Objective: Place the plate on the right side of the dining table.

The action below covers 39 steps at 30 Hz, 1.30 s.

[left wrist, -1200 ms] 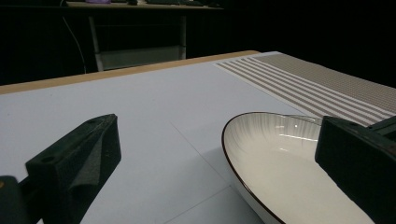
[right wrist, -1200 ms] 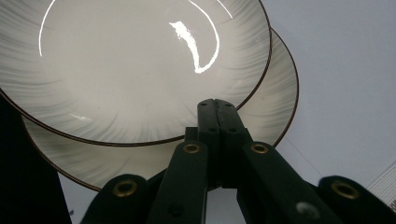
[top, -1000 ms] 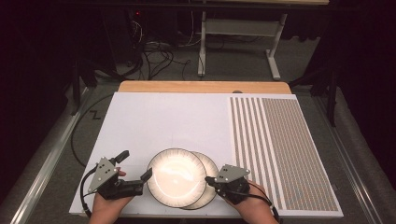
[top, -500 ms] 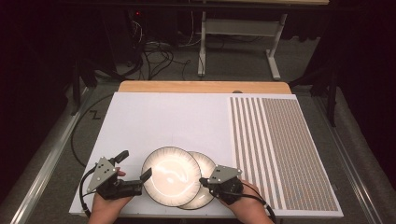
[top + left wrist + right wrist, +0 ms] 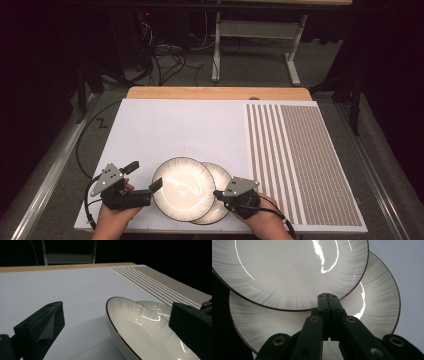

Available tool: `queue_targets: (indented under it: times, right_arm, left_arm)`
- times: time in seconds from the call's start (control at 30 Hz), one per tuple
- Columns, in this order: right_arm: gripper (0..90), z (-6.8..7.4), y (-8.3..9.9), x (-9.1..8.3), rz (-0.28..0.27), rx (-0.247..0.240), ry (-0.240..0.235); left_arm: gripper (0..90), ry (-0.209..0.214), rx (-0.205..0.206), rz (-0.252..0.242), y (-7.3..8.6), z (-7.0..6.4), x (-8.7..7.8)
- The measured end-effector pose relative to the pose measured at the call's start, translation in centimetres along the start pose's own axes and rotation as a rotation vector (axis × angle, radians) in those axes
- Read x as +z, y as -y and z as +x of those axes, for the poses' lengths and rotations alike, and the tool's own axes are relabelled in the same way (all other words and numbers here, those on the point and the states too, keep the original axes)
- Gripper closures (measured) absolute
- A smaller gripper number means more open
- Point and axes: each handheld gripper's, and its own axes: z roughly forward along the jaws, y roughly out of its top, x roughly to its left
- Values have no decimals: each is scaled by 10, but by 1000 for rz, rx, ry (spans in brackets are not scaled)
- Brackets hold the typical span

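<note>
The upper plate (image 5: pixel 183 188) lies tilted across the lower plate (image 5: pixel 220 202), left gripper (image 5: pixel 142 181) jaws apart at its rim, right gripper (image 5: pixel 218 193) jaws together.

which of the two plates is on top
The left plate is on top: its whole dark rim shows and it overlaps the right plate, which peeks out from under it beside the right gripper.

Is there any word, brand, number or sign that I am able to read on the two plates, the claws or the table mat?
None can be read.
Upper plate and lower plate: only radial streaks and a dark rim.
Mat: only stripes and dots.
Left claw and right claw: unmarked.
</note>
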Motion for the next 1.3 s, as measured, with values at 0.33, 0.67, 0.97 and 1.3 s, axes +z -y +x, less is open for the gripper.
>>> queue_targets:
  times: [0.33, 0.67, 0.97, 1.3]
  right_arm:
    - [900, 0, -1, 0, 3, -3, 1]
    - [900, -1, -1, 0, 3, -7, 3]
    - [900, -1, -1, 0, 3, -10, 4]
    - [900, -1, -1, 0, 2, -12, 5]
  left_arm:
    - [9, 55, -60, 124, -5, 5, 3]
    - [9, 126, -162, 254, -19, 14, 7]
    - [9, 173, -290, 372, -26, 27, 12]
    - [12, 214, -443, 489, -39, 37, 15]
